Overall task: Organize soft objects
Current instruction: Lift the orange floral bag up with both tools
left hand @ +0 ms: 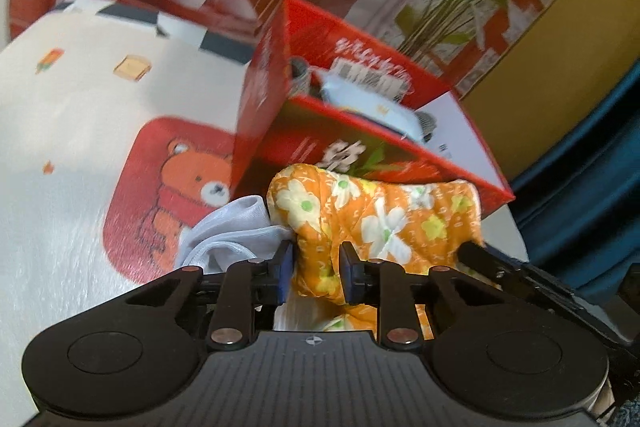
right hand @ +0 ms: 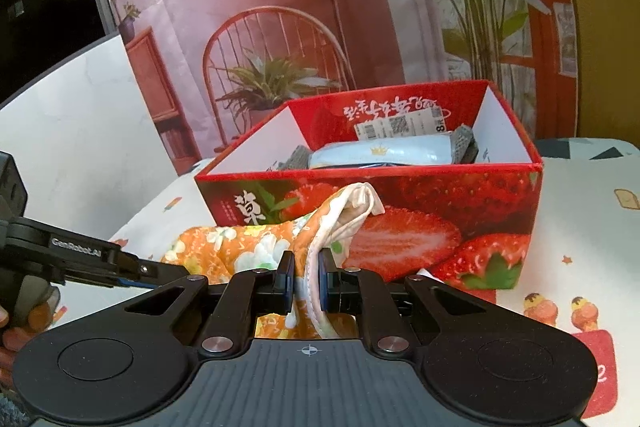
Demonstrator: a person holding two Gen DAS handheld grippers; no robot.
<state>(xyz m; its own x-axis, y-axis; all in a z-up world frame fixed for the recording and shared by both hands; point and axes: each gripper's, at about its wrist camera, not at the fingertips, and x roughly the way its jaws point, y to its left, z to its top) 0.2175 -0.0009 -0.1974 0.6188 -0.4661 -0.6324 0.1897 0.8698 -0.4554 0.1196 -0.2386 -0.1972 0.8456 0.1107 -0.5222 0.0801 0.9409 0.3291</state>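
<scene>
Both grippers hold the same orange flowered cloth (left hand: pixel 372 219), which hangs stretched between them just in front of the red strawberry box (right hand: pixel 420 223). The left gripper (left hand: pixel 316 267) has its jaws pinched on one end of the cloth, and the right gripper (right hand: pixel 306 279) is clamped on the white-lined hem at the other end. The cloth's long axis runs side to side, roughly parallel to the box's near wall, with its hemmed end pointing up toward the rim. The box lies straight ahead of both grippers on the bear-print tablecloth (left hand: pixel 80 147), already holding a pale blue bundle (right hand: pixel 380 155). Neither hand looks clearly nearer; the likely move is lifting the cloth over the near wall together. A white sock (left hand: pixel 232 227) lies just beside the left gripper.
</scene>
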